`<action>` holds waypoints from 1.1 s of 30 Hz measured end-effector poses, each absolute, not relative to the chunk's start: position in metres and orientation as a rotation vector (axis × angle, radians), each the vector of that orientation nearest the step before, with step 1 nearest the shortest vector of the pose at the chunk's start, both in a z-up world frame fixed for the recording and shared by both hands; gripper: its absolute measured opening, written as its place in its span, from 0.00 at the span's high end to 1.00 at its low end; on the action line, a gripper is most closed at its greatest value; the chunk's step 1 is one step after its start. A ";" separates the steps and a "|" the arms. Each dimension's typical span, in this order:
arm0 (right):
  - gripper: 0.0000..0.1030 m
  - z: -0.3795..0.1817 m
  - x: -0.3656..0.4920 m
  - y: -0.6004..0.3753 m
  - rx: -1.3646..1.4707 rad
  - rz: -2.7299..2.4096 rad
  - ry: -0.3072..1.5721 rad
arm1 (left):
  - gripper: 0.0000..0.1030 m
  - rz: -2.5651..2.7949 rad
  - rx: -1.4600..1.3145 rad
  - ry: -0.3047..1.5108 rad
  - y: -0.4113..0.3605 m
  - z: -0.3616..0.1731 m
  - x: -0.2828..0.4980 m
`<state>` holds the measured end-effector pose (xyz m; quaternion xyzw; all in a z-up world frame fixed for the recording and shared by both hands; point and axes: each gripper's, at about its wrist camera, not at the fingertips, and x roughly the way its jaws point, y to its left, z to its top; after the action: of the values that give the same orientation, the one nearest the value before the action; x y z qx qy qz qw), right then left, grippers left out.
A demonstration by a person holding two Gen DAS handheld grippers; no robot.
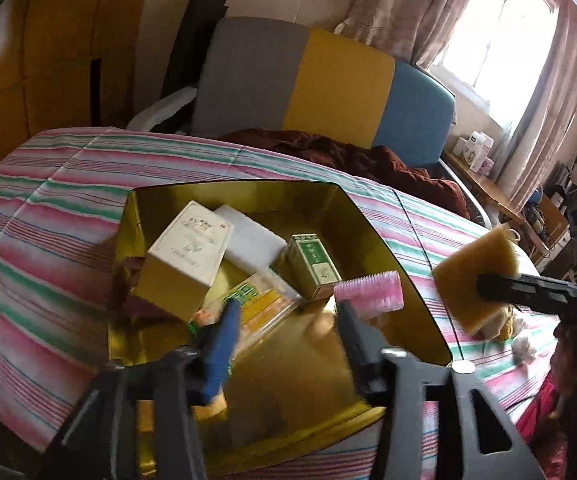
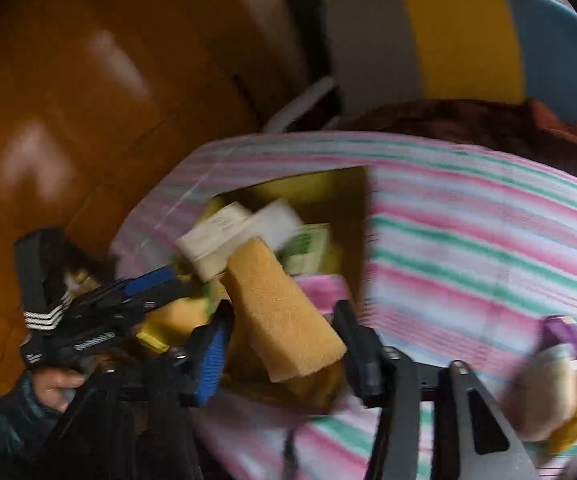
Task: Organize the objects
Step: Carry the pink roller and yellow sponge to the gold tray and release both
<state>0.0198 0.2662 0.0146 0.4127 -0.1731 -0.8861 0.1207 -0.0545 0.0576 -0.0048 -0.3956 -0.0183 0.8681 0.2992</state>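
Observation:
A gold tin box (image 1: 400,248) sits open on the striped bedspread. Inside lie a white and gold carton (image 1: 186,256), a white foam block (image 1: 254,240), a green and white box (image 1: 314,266), a flat yellow-green packet (image 1: 254,302) and a pink hair roller (image 1: 370,294). My left gripper (image 1: 288,322) is open over the box, its fingers either side of the packet and roller. My right gripper (image 2: 284,330) is shut on a yellow sponge (image 2: 282,312), held at the box's right edge; the sponge also shows in the left wrist view (image 1: 476,276).
The striped bedspread (image 1: 60,208) surrounds the box. A dark red blanket (image 1: 352,156) and a grey, yellow and blue headboard (image 1: 320,88) lie behind. A plush toy and purple item (image 2: 560,376) lie on the bed to the right. A wooden wardrobe (image 2: 88,120) stands left.

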 end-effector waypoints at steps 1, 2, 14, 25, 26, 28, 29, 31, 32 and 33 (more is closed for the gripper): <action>0.22 0.012 0.018 0.256 1.209 -2.586 -0.495 | 0.36 2.311 -1.044 -0.054 0.054 -0.005 -0.053; 0.20 0.011 0.016 0.250 1.212 -2.586 -0.493 | 0.33 2.321 -1.032 -0.058 0.049 -0.004 -0.050; 0.20 0.000 0.029 0.242 1.275 -2.670 -0.478 | 0.20 2.442 -0.993 -0.031 0.018 -0.002 -0.038; 0.20 -0.003 0.047 0.236 1.332 -2.859 -0.316 | 0.12 2.495 -0.957 0.068 0.033 -0.001 -0.020; 0.20 -0.003 0.048 0.235 1.333 -2.880 -0.296 | 0.12 2.498 -0.955 0.077 0.034 -0.002 -0.018; 0.20 -0.003 0.049 0.233 1.332 -2.912 -0.267 | 0.11 2.506 -0.950 0.105 0.038 -0.003 -0.015; 0.20 -0.003 0.049 0.234 1.334 -2.925 -0.262 | 0.11 2.507 -0.947 0.115 0.039 -0.003 -0.014; 0.20 -0.002 0.051 0.237 1.332 -2.937 -0.264 | 0.10 2.506 -0.941 0.132 0.042 -0.004 -0.010; 0.20 -0.002 0.052 0.239 1.334 -2.943 -0.273 | 0.10 2.502 -0.938 0.139 0.043 -0.004 -0.009; 0.20 -0.002 0.053 0.241 1.335 -2.946 -0.280 | 0.10 2.499 -0.936 0.146 0.045 -0.004 -0.008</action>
<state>0.0527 0.2412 -0.0023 0.4106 -0.0862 -0.9062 -0.0521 -0.0080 0.0448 -0.0038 -0.3405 0.0530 0.9095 0.2325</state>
